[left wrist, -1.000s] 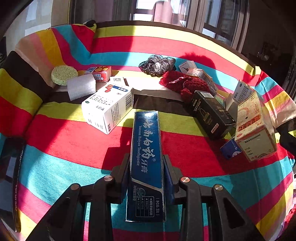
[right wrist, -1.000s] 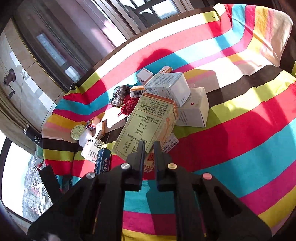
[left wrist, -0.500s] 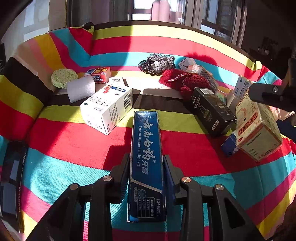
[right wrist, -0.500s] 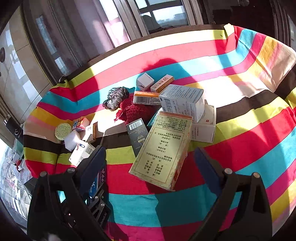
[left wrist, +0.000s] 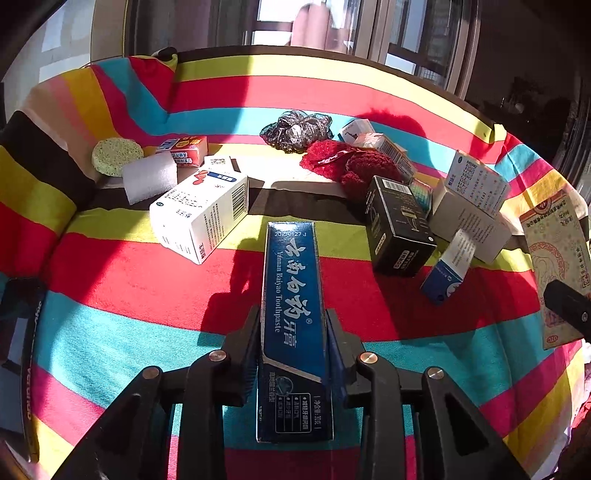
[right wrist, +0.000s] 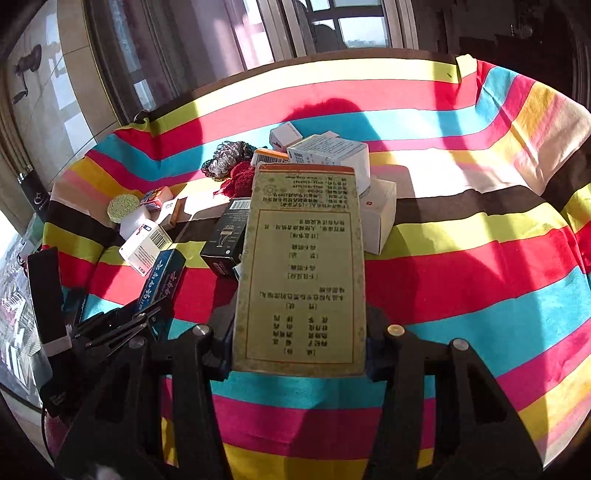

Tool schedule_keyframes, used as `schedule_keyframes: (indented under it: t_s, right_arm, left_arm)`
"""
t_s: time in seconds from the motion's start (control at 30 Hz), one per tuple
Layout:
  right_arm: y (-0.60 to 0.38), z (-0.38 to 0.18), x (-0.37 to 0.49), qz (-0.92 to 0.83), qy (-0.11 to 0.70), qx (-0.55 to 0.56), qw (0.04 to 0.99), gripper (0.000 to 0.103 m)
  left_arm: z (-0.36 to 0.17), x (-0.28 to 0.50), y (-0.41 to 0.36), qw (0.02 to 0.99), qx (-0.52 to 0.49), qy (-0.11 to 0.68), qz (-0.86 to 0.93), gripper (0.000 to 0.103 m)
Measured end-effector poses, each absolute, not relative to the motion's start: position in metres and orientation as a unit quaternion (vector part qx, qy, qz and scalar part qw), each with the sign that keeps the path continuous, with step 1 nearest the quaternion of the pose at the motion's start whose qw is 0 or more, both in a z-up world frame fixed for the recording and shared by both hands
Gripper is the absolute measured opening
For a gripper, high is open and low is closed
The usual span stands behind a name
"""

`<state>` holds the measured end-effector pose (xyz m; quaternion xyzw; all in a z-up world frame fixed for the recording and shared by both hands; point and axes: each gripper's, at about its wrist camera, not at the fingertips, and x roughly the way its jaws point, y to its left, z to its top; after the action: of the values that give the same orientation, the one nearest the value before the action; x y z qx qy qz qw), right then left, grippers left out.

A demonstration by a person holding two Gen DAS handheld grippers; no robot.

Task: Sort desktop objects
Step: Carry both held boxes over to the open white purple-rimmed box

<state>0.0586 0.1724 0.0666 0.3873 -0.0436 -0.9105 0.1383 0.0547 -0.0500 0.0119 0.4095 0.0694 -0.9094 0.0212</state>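
A sunlit home room, striped cloth (right wrist: pixel 461 258) covering a table, tall windows (right wrist: pixel 343 26) just behind the cloth, toothpaste box (left wrist: pixel 291 325), medicine cartons (left wrist: pixel 201 218), round sponge (left wrist: pixel 117 156) and metal scourer (left wrist: pixel 295 129) scattered on the cloth

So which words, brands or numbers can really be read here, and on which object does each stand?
"Yunnan Baiyao Toothpaste": on the blue toothpaste box in the left gripper.
"20120127 J", as far as it reads: printed at that box's far end.
Large white Chinese characters: same box, not transcribed here.
Yellow-green box in the right gripper: Chinese text, upside down, too blurred.
White barcode box, black box: print too small.
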Motion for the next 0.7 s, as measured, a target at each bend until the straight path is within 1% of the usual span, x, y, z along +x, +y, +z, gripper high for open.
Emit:
schedule_keyframes:
  t_s: [0.1,0.27,0.47,0.7]
  right_arm:
    - [0.188,0.074,0.075,-0.914,-0.023,0.381,0.138,0.054]
    - [0.221,0.065,0.098,-0.908,-0.032,0.392,0.142,0.054]
    - [0.260,0.057,0.136,-0.917,-0.027,0.382,0.114,0.054]
    - [0.310,0.049,0.167,-0.926,-0.027,0.374,0.052,0.054]
  left_arm:
    - [0.015,0.071,-0.035,-0.012,0.413,0.083,-0.907,0.033]
    - [0.022,0.095,0.008,-0.065,0.418,0.059,-0.904,0.033]
    - [0.043,0.114,0.072,-0.124,0.404,0.002,-0.906,0.033]
    - [0.045,0.126,0.142,-0.190,0.406,-0.060,-0.892,0.033]
